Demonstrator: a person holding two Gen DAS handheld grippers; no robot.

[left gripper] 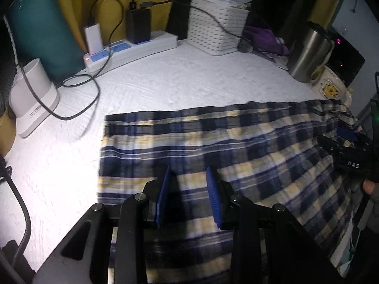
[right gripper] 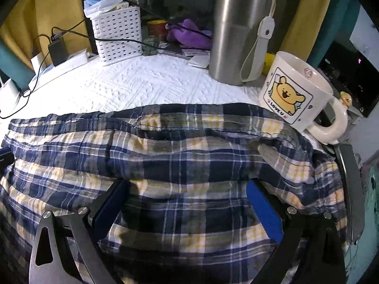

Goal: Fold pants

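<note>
Both grippers, left (left gripper: 189, 196) and right (right gripper: 187, 208), are held released, jaws parted, just above the plaid pants (right gripper: 180, 146) spread beneath them.

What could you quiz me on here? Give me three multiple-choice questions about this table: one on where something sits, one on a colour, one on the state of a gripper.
1. Where does the cartoon mug stand?
A. right beside the steel tumbler
B. inside the white basket
C. on the power strip

2. What colour are the gripper's pads?
A. red
B. blue
C. green

3. How is the right hand-held gripper?
A. shut on the mug
B. shut on a cable
C. open over the plaid pants

Answers: 1 A, the mug sits next to the tumbler at the pants' edge. 2 B, both pads show blue. 3 C, its fingers stand wide apart with cloth between them.
</note>
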